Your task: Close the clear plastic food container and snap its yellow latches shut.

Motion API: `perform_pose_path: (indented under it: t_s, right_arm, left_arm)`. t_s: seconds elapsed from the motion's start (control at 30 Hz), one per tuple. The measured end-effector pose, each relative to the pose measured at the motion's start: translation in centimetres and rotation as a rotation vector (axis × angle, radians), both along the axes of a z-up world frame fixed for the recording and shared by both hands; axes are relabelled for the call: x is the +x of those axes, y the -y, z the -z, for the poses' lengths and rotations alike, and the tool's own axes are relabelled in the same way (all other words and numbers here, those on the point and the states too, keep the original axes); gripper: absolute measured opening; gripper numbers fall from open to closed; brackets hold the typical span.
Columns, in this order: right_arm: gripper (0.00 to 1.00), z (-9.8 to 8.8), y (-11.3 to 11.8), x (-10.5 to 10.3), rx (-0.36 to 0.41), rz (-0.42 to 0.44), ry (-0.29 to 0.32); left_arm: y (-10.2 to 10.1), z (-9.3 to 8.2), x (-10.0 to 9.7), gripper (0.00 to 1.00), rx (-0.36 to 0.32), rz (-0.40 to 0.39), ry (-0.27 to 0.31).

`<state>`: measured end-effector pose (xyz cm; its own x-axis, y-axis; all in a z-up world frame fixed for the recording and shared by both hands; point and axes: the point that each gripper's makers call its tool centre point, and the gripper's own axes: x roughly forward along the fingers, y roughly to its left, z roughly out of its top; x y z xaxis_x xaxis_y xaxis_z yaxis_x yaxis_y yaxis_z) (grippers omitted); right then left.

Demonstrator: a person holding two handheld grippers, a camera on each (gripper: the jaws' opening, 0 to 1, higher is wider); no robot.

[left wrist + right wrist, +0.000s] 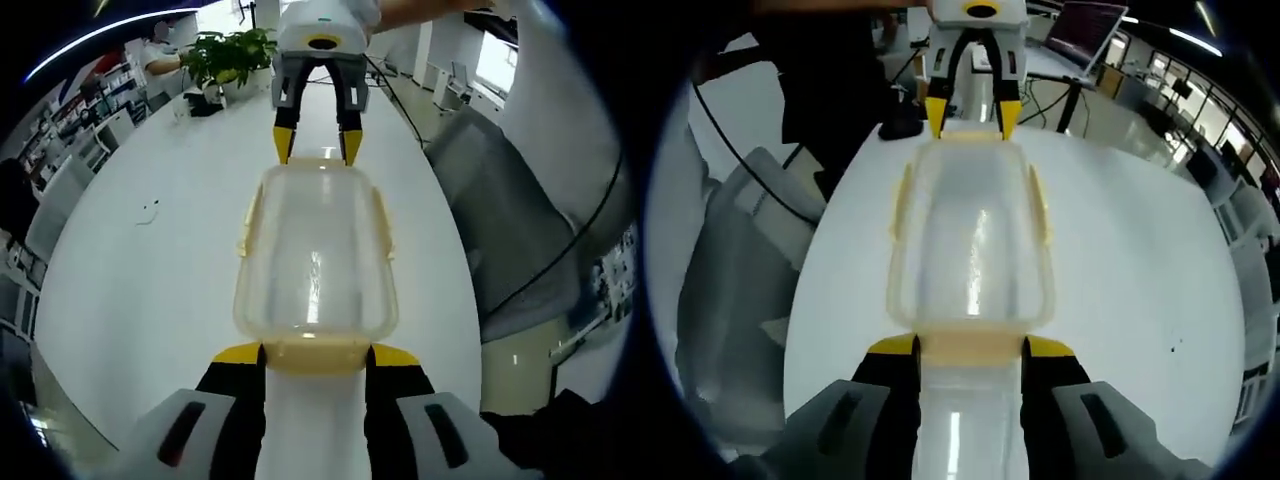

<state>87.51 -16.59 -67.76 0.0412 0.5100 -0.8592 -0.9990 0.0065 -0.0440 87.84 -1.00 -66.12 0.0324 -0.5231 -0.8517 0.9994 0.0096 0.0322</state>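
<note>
The table (150,260) is white, glossy and long, with a rounded edge. At its far end in the left gripper view stands a potted plant (232,55), with shelving along the far left wall. Grey chairs (500,220) stand beside the table on the right. In the right gripper view a laptop (1087,30) sits on the far part of the table, and dark cables run down the left side.

The container (315,265) rests on the table, lengthwise between the two grippers. It is clear plastic with a frosted look, its lid seated on top. Yellow latches (250,215) line its long sides; a further yellow latch sits at each short end.

The left gripper (315,358) has its jaws spread to either side of the near end latch, not clamped on it. The right gripper (970,350) stands likewise at the opposite end, jaws apart, flanking that latch. Each gripper appears at the far end of the container in the other's view.
</note>
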Motion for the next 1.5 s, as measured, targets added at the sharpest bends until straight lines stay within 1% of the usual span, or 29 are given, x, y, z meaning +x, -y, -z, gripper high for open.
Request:
perform_pose_path:
  t_s: [0.07, 0.17, 0.3, 0.37, 0.5, 0.53, 0.6, 0.8, 1.1, 1.17, 1.37, 1.5]
  right_arm:
    - [0.35, -0.6, 1.2, -0.1, -0.001, 0.002, 0.002]
    - [0.35, -1.0, 3.2, -0.4, -0.007, 0.002, 0.000]
    - [0.35, -1.1, 6.1, -1.0, -0.013, 0.001, -0.008]
    - [0.35, -1.0, 7.8, -1.0, -0.022, 0.003, -0.009]
    - [0.35, -0.7, 10.4, -1.5, -0.033, 0.017, -0.014]
    - [0.35, -0.6, 10.9, -1.6, -0.035, 0.019, -0.012]
    - [0.35, -0.5, 12.1, -1.7, -0.038, 0.029, -0.014]
    - [0.35, 0.2, 15.2, -2.1, -0.047, 0.048, -0.018]
    - [0.35, 1.7, 18.1, -2.1, -0.062, 0.061, -0.020]
    - [0.35, 2.0, 18.5, -2.2, -0.066, 0.059, -0.026]
    - [0.35, 3.0, 19.6, -2.2, -0.074, 0.066, -0.039]
    - [0.35, 3.8, 19.8, -2.0, -0.078, 0.073, -0.051]
  left_arm:
    - [1.3, -0.4, 0.0, 0.32, -0.008, 0.001, 0.005]
    - [3.2, -0.7, -0.1, 0.32, -0.017, 0.002, 0.008]
    - [6.1, -0.4, -0.4, 0.32, -0.021, 0.010, 0.012]
    - [7.0, -0.3, -0.6, 0.32, -0.024, 0.011, 0.011]
    - [10.3, 0.2, -0.7, 0.32, -0.042, 0.019, 0.018]
    - [10.5, 0.3, -0.7, 0.32, -0.043, 0.020, 0.019]
    - [12.0, 0.6, -0.8, 0.32, -0.044, 0.025, 0.021]
    - [15.1, 1.3, -0.9, 0.32, -0.050, 0.036, 0.026]
    - [18.0, 2.9, -0.8, 0.32, -0.047, 0.044, 0.043]
    - [18.5, 3.4, -0.8, 0.32, -0.046, 0.044, 0.035]
    - [19.6, 4.5, -0.7, 0.32, -0.044, 0.053, 0.030]
    - [19.8, 5.0, -0.4, 0.32, -0.034, 0.062, 0.024]
